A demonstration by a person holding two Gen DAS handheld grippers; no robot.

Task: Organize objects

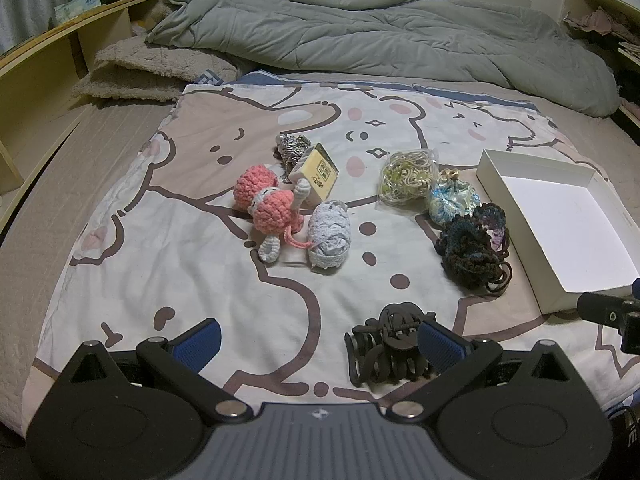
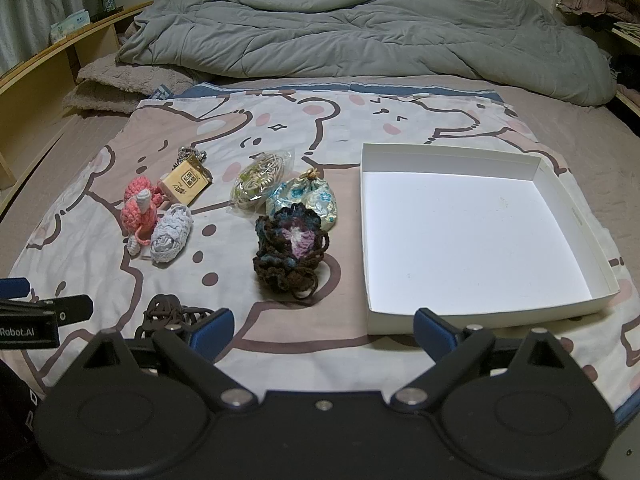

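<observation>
Bed sheet (image 2: 280, 340) with cartoon bear print, flat, soft. Left of the right-wrist frame: pink crochet doll (image 2: 140, 208), knobbly, touching a pale lace-wrapped bundle (image 2: 172, 236); a tan boxy charm (image 2: 186, 186) just behind them. Centre: clear bag of beaded cord (image 2: 260, 180), shiny blue brocade pouch (image 2: 304, 200), dark ruffled crochet piece (image 2: 292, 248) in front of it. Right: white shallow cardboard box (image 2: 572, 216), square, nothing inside, near the sheet's front edge. Bare sheet in front of the crochet piece. Black matte hair claw (image 1: 384, 348) sits lower centre in the left-wrist frame, against the right finger of the left tongs (image 1: 316, 340), spread wide. Right tongs (image 2: 320, 328) spread, holding nothing.
</observation>
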